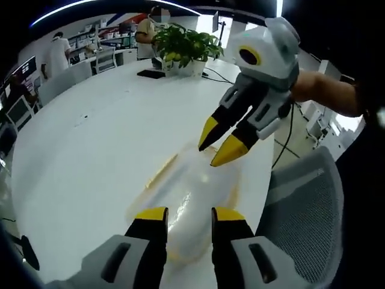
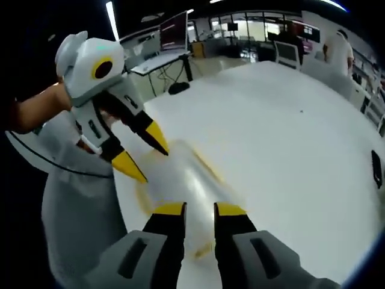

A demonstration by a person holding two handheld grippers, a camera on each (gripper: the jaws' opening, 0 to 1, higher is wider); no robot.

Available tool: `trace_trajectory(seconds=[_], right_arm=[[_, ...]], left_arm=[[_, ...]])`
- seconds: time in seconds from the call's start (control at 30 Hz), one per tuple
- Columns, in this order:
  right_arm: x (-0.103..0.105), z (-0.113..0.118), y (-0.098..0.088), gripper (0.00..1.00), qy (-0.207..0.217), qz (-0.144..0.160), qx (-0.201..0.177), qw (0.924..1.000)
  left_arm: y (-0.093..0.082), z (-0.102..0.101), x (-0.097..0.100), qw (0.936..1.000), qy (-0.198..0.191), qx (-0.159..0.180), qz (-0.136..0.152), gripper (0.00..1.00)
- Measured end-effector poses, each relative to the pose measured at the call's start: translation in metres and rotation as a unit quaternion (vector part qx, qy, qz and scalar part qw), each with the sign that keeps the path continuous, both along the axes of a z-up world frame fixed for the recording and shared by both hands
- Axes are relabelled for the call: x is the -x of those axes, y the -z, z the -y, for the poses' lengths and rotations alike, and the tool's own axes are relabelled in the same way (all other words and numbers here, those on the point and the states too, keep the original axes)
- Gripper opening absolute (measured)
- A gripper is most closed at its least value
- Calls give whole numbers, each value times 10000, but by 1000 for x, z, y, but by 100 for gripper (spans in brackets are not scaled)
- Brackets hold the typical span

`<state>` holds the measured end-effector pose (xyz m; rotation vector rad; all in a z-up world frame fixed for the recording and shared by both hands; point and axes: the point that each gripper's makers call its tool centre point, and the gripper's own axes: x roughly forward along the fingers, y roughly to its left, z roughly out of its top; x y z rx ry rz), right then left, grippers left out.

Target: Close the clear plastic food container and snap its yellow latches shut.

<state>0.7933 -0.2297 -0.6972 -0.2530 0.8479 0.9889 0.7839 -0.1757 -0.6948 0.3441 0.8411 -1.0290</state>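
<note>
A grey chair [image 1: 307, 205] stands beside the container [image 1: 186, 205].

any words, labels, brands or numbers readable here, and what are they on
None can be read.
Container: motion-blurred, no label to make out.
Left gripper and right gripper: no lettering visible on either.
Monitor at the back: lit, content too small and blurred.
Red and blue wall panels: any lettering too small to read.
</note>
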Motion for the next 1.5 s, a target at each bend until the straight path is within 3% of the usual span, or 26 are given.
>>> trace_trajectory(seconds=[0.27,0.53,0.83,1.17,1.5], right_arm=[[-6,-17,4,8,-534,236,85,9983],[-12,-27,8,9,-815,328,157,9960],[-13,-30,9,15,-1209,490,257,9911],[-22,-30,11,26,-1363,599,293,9884],[-31,-34,18,35,-1636,381,290,9854]], left_arm=[[3,12,3,9994,325,-31,78,15],[8,22,8,9979,634,-72,127,15],[10,26,18,9955,928,-125,176,21],[12,27,28,9924,1151,-204,371,27],[15,26,33,9882,1377,-300,607,32]])
